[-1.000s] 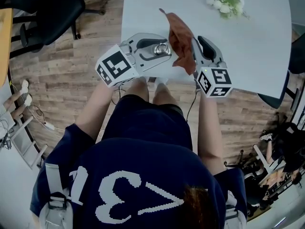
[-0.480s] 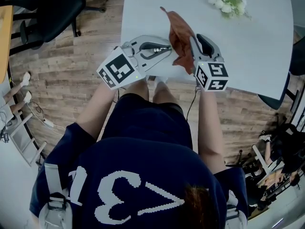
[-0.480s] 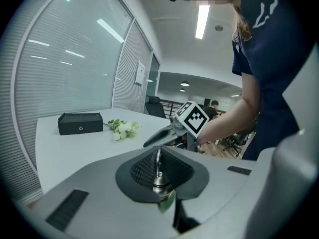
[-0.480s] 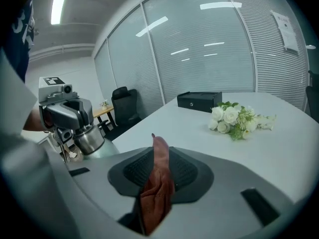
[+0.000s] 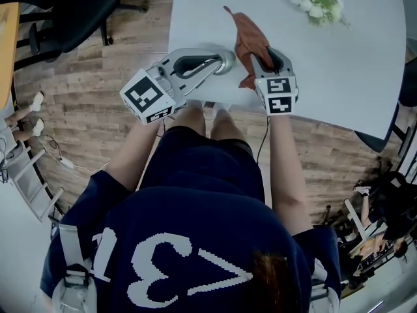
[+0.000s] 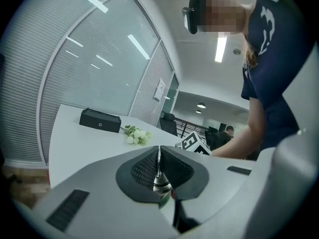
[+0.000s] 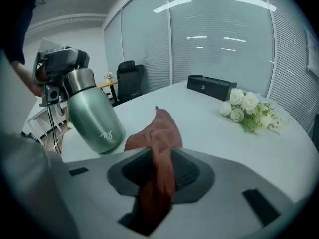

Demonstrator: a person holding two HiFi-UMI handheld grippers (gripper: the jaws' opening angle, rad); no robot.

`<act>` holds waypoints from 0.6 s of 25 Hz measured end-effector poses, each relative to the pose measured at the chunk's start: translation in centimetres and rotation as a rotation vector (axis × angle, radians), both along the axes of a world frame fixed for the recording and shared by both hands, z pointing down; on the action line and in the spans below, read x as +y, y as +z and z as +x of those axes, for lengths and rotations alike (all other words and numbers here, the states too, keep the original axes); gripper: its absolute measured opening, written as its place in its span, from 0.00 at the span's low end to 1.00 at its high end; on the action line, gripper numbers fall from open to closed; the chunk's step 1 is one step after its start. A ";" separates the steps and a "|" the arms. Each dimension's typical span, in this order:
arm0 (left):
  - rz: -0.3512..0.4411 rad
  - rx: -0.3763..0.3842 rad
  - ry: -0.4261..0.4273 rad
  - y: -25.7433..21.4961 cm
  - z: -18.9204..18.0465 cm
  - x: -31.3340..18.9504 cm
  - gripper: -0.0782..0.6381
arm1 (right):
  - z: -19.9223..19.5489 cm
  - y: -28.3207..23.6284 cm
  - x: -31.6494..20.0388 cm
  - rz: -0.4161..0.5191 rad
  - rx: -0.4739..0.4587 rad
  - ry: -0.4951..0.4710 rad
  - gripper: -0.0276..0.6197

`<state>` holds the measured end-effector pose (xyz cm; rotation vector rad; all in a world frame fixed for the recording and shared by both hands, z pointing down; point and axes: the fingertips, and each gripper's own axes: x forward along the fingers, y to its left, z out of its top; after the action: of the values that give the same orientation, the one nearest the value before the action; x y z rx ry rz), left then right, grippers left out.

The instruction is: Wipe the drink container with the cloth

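A green drink bottle (image 7: pixel 94 111) with a steel cap hangs tilted over the white table's near edge; from the head only its steel top (image 5: pixel 226 61) shows. My left gripper (image 5: pixel 218 61) is shut on a thin metal part of that cap (image 6: pixel 158 163), having just closed on it. The rust-brown cloth (image 5: pixel 249 39) lies on the table just right of the bottle. One end of the cloth (image 7: pixel 158 148) runs between the jaws of my right gripper (image 5: pixel 260 62). Those jaws have just been opening and stand apart, with the pads off the cloth.
The white table (image 5: pixel 345 77) carries a small bunch of white flowers (image 5: pixel 318 2) at the far right and a black box (image 7: pixel 209 87) at the far edge. An office chair (image 5: pixel 65 12) stands on the wood floor to the left.
The left jaws closed on the bottle's cap and that gripper swung left. The right gripper dropped toward the table, the cloth went down with it, and its jaws spread.
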<state>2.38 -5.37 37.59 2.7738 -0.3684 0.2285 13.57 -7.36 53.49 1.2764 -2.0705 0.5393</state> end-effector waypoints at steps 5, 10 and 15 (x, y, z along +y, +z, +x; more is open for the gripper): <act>-0.010 0.027 -0.004 0.0 -0.8 0.3 0.14 | -2.6 -3.2 -0.7 -0.004 -0.283 -0.071 0.15; -0.004 0.049 0.006 0.0 -1.4 1.0 0.14 | -7.6 -11.4 -2.1 -0.004 -0.678 -0.247 0.14; 0.040 0.031 0.060 0.0 -1.6 1.9 0.14 | -12.7 -16.2 -1.1 -0.081 -0.788 -0.537 0.14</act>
<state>0.78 -3.47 37.56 2.8267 -0.2848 0.1950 0.88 -8.43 37.27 0.4170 -2.8431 0.9531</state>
